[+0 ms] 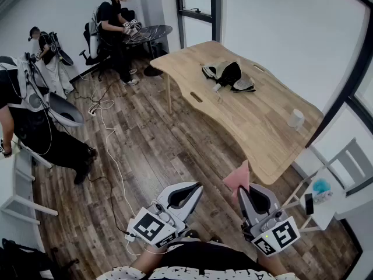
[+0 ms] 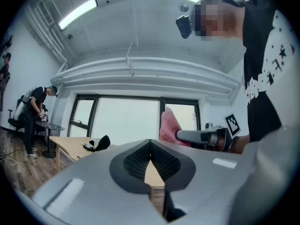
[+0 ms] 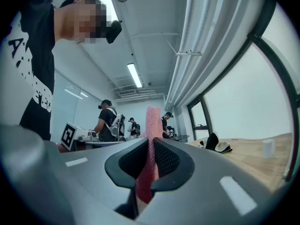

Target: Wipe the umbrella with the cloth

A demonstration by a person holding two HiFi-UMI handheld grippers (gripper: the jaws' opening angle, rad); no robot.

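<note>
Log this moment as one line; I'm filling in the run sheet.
left gripper: shut, empty | right gripper: shut on pink cloth | umbrella: on table, apart from both grippers | wiping: not begun

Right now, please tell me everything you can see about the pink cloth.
The cloth is pink, with a fine net-like weave, and looks soft. It is pinched edge-on between the shut jaws of the right claw; one end stands up above them, the other hangs below. It is held in the air before the wooden table, touching nothing else.
</note>
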